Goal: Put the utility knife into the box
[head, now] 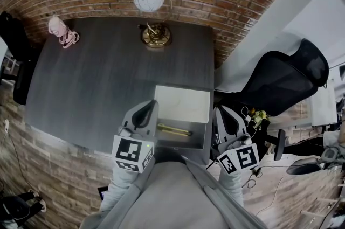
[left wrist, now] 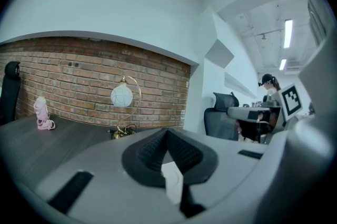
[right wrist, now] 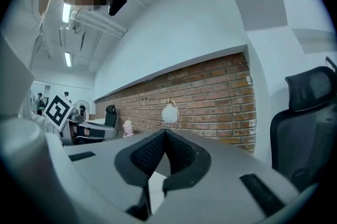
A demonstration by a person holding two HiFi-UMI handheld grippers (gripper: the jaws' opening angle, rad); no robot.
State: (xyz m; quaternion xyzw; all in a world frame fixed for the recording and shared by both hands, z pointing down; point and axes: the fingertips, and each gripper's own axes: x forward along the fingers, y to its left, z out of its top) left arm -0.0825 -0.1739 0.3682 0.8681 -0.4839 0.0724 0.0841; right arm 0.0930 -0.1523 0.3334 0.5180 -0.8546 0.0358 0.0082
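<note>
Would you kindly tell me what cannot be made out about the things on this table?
Yellow utility knife: head view, too small to tell whether its blade is out.
Small pink object: head view, too small to identify.
White open box: head view, left edge partly covered by the left gripper.

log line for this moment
left gripper shut, empty | right gripper shut, empty | knife lying at box, untouched

On my feed, the box (head: 182, 104) sits at the near right of the table (head: 97, 77). The utility knife (head: 173, 130) lies along the box's near edge, between my left gripper (head: 144, 113) and right gripper (head: 229, 117). A lamp (head: 155, 35) stands behind the box, a small figure (head: 63, 32) lies far left, and a chair (head: 291, 80) stands off to the right.
</note>
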